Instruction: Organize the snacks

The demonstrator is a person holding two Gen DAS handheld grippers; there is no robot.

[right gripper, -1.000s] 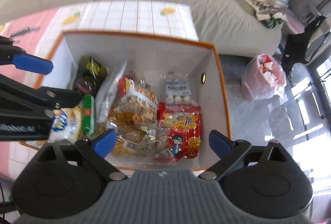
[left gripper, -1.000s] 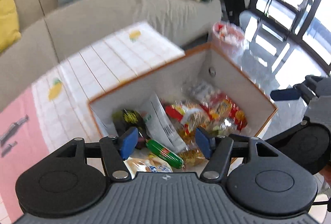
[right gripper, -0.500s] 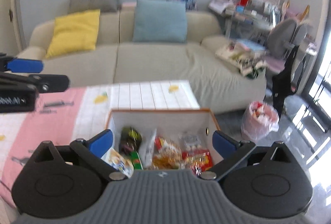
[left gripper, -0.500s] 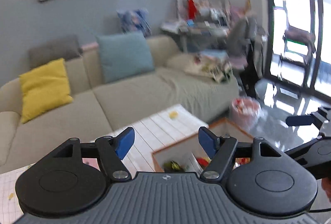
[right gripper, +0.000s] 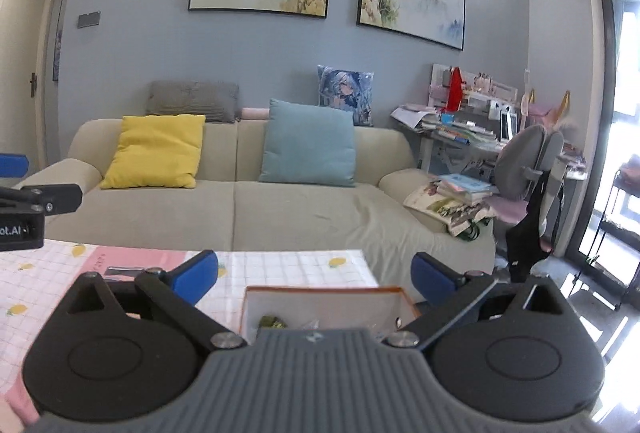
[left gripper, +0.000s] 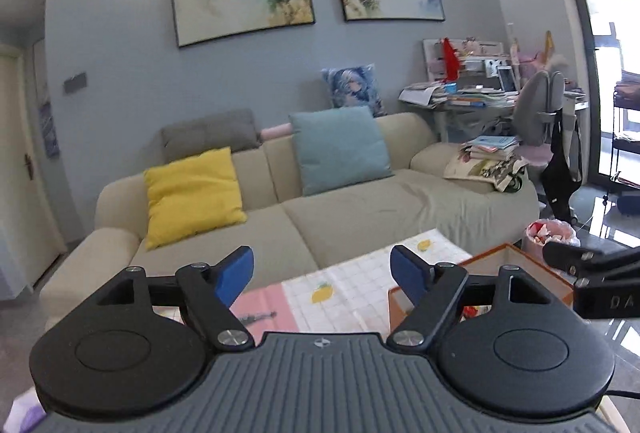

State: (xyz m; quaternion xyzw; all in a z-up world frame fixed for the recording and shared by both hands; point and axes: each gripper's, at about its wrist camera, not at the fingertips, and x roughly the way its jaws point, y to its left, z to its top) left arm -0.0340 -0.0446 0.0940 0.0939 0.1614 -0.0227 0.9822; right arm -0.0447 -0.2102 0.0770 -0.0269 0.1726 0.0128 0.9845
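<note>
the left gripper (left gripper: 322, 276) stands spread wide with nothing between its blue pads (left gripper: 234, 275); its jaws have just been opening further, and only the tablecloth shows through the gap. the right gripper (right gripper: 316, 277) is likewise splayed and empty, pads well apart. taking the orange-rimmed storage box (right gripper: 320, 299) as the landmark: the right gripper hovers directly over its near side, so the box's far wall sits centred between the fingers, low in the right wrist view, with a dark green packet (right gripper: 272, 321) and a scrap of clear wrapper just visible inside, the rest of the snacks hidden behind the gripper body. the left gripper is off to the box's left, seeing only its orange corner past its right finger, with the right gripper poking in at that frame's right edge. beyond the box the lemon-print tablecloth (left gripper: 340, 285) runs on toward the beige sofa (right gripper: 304, 213), and to the box's right, down on the floor, is a pink rubbish bag (left gripper: 550, 233). both tools point out at the room more than down, so the box lies below and just ahead of them; the right one looks the nearer, and reaching the contents would probably call for tipping it downward. no loose snack shows on the cloth, which suggests the sorting is about done
</note>
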